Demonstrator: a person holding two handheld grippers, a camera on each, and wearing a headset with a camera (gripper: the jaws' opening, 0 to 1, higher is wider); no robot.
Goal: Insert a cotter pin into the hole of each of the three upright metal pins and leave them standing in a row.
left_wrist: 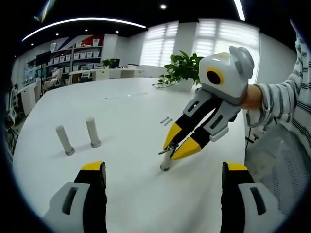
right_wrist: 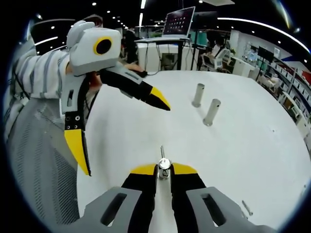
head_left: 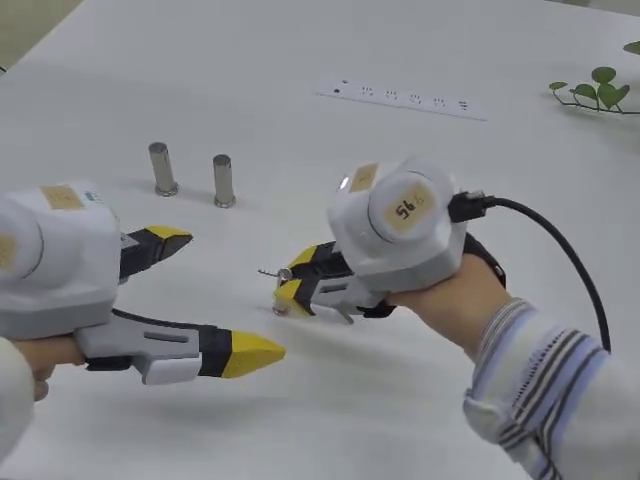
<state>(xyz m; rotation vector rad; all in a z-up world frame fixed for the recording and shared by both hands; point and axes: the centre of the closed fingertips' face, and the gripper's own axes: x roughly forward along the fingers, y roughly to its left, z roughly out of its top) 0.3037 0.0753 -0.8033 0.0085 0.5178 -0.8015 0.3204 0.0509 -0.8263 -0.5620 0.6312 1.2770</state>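
Grips the held metal pin [head_left: 282,296] in the right tool [head_left: 288,278], yellow-tipped jaws clenched on its upper part from both sides, with the pin close to upright and its base down on the white tabletop [head_left: 400,420]. Shows a thin cotter pin [head_left: 267,272] jutting sideways from that pin's top end; cannot tell whether it goes fully through the hole. Holds the left tool [head_left: 232,293] released, jaws spread wide with nothing between them, just beside the right tool on the side of the tabletop's left edge, one yellow tip pointing toward the held pin. Finds a first free metal pin [head_left: 163,168] and a second free metal pin [head_left: 223,181] standing upright side by side, near each other but not touching, farther toward the tabletop's far edge than the held one and well apart from both tools. Cannot tell at this size whether either carries a cotter pin. In the left gripper view, picks out small loose cotter pins [left_wrist: 165,120] lying flat on the tabletop beyond the right tool, too small to count. Wraps a hand [head_left: 450,300] in a striped sleeve [head_left: 545,390] around the right tool's white body, with a black cable [head_left: 565,255] running from that body back past the wrist. Has a white power strip [head_left: 400,98] lying flat near the far edge, and green plant leaves [head_left: 595,90] toward the far right corner.
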